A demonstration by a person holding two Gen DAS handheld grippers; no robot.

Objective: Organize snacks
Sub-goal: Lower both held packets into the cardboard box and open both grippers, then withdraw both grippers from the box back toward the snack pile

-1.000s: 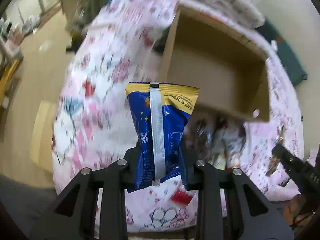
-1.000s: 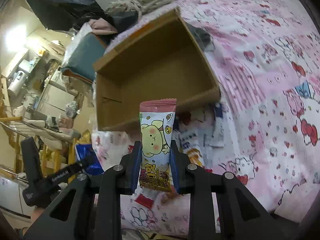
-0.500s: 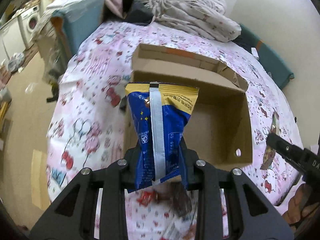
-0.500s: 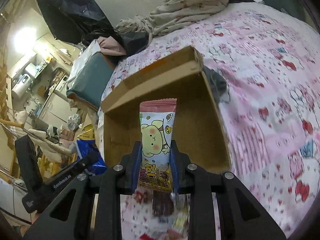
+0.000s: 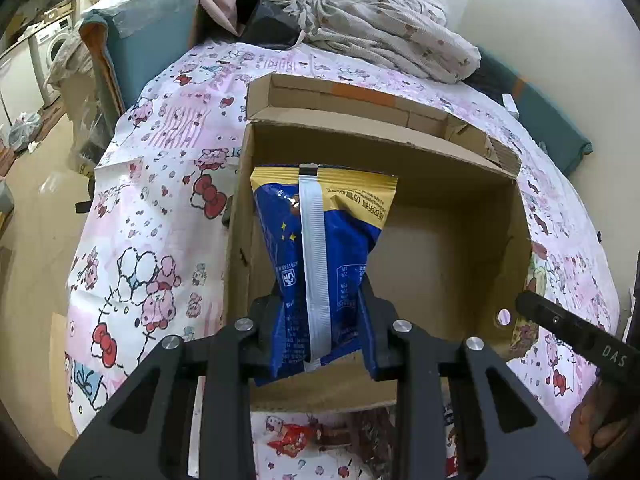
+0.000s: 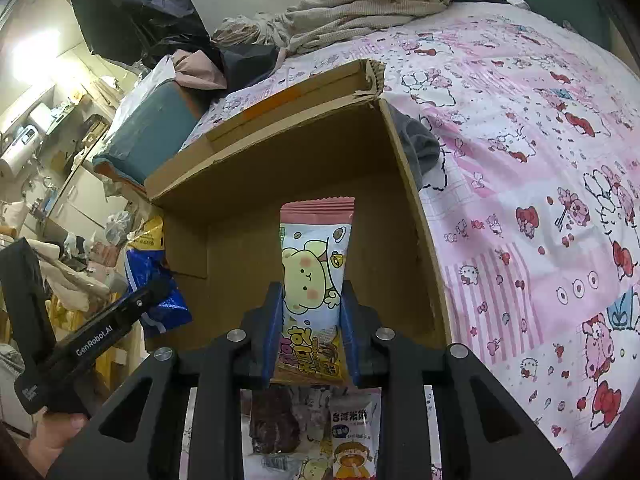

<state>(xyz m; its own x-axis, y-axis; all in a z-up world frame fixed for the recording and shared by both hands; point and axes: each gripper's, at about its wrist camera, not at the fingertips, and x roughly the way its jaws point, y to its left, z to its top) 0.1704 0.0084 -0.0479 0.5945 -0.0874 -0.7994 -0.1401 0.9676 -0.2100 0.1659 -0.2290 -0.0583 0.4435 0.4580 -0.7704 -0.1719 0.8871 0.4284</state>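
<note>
Snacks now hang over the open cardboard box [image 5: 448, 264] instead of short of it, so dropping looks next: my left gripper [image 5: 322, 320] pinches the blue packet [image 5: 320, 248], my right gripper [image 6: 310, 332] pinches the pink bear packet [image 6: 314, 264], and more packets lie on the bedspread [image 6: 540, 160] below.

A pink cartoon-print bedsheet [image 5: 160, 208] is covering the bed. A crumpled beige blanket [image 5: 392, 36] is lying at its far end, beside a dark garment [image 5: 268, 28]. A teal cushion [image 5: 144, 40] is leaning against the bed's far corner. A washing machine [image 5: 52, 48] is standing beyond it.
</note>
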